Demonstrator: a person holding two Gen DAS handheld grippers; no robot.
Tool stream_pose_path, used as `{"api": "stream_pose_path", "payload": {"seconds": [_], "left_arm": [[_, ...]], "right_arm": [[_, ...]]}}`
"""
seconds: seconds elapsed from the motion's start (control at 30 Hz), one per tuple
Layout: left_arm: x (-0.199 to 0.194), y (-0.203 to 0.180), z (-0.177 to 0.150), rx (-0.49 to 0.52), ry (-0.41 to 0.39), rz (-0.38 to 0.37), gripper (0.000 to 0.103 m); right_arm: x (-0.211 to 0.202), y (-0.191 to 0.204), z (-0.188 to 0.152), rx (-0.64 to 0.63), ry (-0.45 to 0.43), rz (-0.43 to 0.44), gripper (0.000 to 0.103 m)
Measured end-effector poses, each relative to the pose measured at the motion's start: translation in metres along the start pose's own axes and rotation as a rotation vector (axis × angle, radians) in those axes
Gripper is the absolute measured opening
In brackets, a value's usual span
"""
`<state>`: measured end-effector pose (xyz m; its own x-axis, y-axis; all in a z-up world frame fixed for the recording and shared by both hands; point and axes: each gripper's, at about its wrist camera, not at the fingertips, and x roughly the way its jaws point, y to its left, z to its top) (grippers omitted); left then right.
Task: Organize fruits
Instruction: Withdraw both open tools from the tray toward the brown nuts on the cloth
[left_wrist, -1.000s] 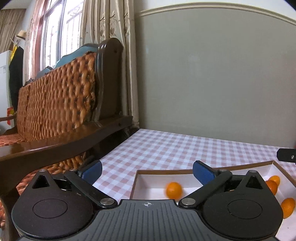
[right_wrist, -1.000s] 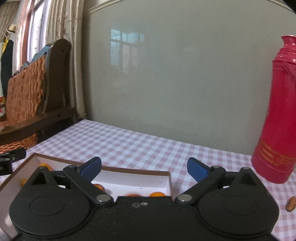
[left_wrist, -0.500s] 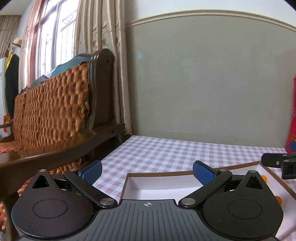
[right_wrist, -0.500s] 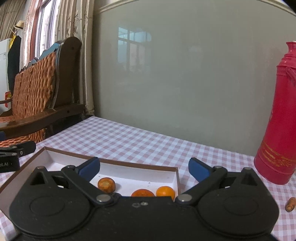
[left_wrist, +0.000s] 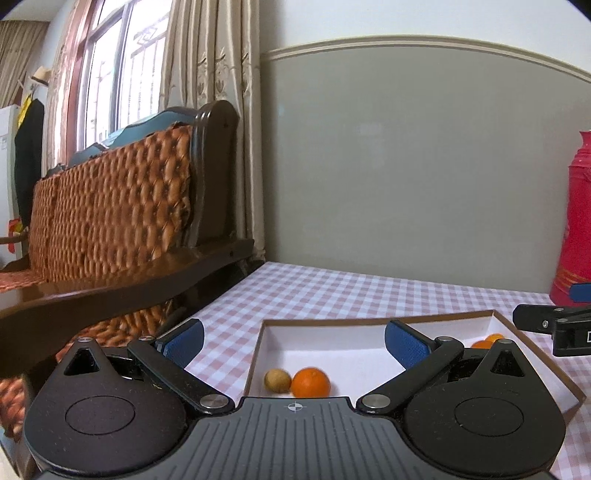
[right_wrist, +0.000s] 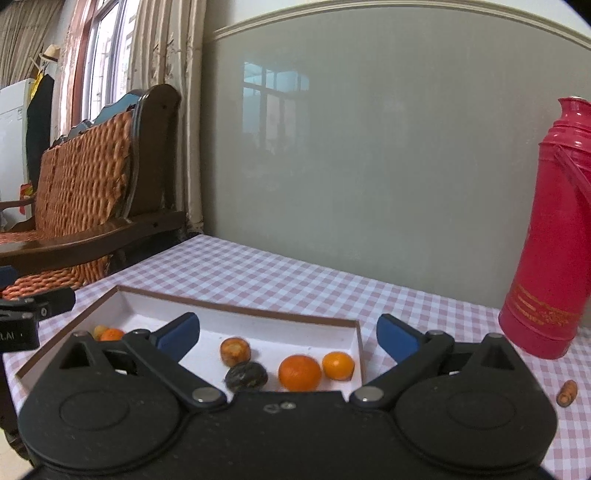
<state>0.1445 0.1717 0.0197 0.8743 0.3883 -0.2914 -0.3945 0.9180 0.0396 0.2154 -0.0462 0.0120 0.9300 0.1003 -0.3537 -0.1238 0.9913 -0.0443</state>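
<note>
A shallow white box with a brown rim (right_wrist: 236, 308) (left_wrist: 373, 319) sits on the checked tablecloth and holds several small fruits. In the right wrist view I see an orange (right_wrist: 299, 372), a smaller orange (right_wrist: 338, 364), a dark fruit (right_wrist: 246, 376) and a brownish orange piece (right_wrist: 235, 350). In the left wrist view an orange (left_wrist: 310, 382) lies beside a tan fruit (left_wrist: 277, 380) in the near left corner. My left gripper (left_wrist: 293, 341) is open and empty over the box's left end. My right gripper (right_wrist: 288, 332) is open and empty over its right end.
A red thermos (right_wrist: 550, 236) stands at the right on the table. A small orange piece (right_wrist: 567, 392) lies loose on the cloth near it. A wooden sofa with woven cushions (left_wrist: 110, 221) borders the table's left side. A grey wall stands behind.
Both grippers have drawn back and lifted a little, so more of the box floor and its fruits shows. The fruits have shifted inside the box. Both stay open.
</note>
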Motion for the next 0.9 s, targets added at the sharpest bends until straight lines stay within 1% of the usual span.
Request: {"api": "stream_pose_path", "payload": {"seconds": [0.23,0.4,0.5,0.57,0.63,0.7,0.77,0.9], "left_arm": [[-0.02,0.0,-0.01,0.002,0.024,-0.002,0.103],[-0.031,0.001,-0.011,-0.002,0.037,0.01,0.103],[-0.04,0.0,-0.015,-0.006,0.034,0.012,0.103],[-0.047,0.001,-0.018,-0.031,0.026,0.014,0.103],[-0.055,0.002,-0.02,-0.055,0.003,-0.005,0.103],[-0.062,0.003,-0.02,-0.059,-0.021,-0.004,0.103],[-0.068,0.001,-0.02,-0.055,-0.032,-0.004,0.103],[-0.079,-0.007,-0.027,-0.012,-0.022,0.002,0.103]], "right_arm": [[-0.021,0.004,-0.009,-0.006,0.0,0.004,0.097],[-0.04,0.009,-0.014,-0.013,-0.001,0.008,0.097],[-0.052,0.01,-0.018,-0.019,-0.009,0.008,0.097],[-0.059,0.01,-0.022,-0.018,-0.011,0.007,0.097],[-0.063,0.009,-0.024,-0.013,-0.005,0.004,0.097],[-0.069,0.01,-0.027,-0.014,-0.004,0.004,0.097],[-0.076,0.011,-0.029,-0.025,-0.005,0.003,0.097],[-0.091,0.011,-0.037,-0.038,-0.004,0.003,0.097]]}}
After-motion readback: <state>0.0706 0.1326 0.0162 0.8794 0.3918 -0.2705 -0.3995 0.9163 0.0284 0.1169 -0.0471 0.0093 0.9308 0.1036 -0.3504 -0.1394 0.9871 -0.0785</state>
